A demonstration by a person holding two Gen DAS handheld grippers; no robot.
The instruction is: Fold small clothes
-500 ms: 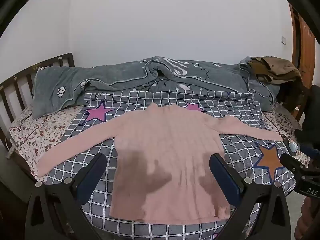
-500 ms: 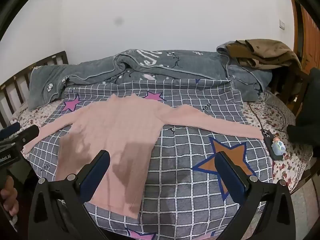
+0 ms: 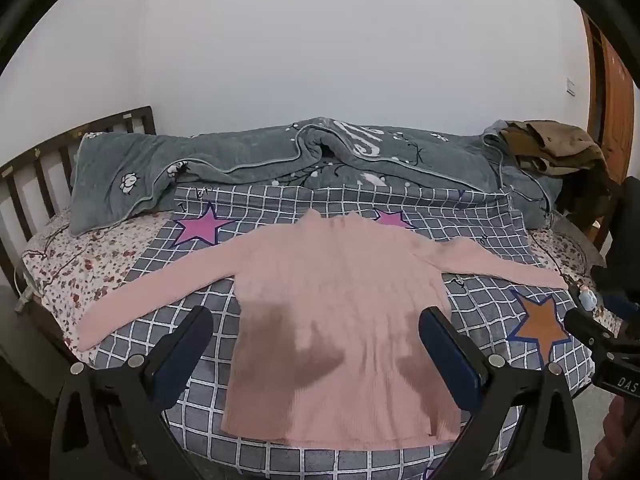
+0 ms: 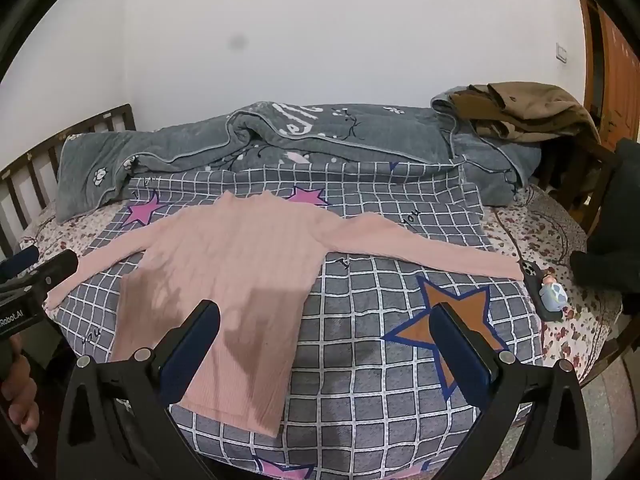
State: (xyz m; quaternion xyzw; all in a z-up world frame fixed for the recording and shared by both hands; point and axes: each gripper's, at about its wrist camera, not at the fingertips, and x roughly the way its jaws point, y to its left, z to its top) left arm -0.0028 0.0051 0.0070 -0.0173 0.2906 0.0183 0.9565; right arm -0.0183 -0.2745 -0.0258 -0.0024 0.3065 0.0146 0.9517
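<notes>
Both tongs (image 3: 316,334) (image 4: 326,332) above flat pink sweater (image 3: 340,320).

Soft, even indoor light — fisheye bending at dark corners — shadows fall on the sweater (image 3: 340,320).

A bedroom in somebody's home.

A bed (image 3: 60,264) with a dark slatted wooden headboard (image 3: 36,172) at the left fills the view, spread with a grey checked star-print cover (image 4: 380,344). A rumpled grey quilt (image 3: 248,160) lies along the plain white wall, brown clothes (image 4: 528,108) heaped upper right beside a wooden door (image 4: 616,80).
</notes>
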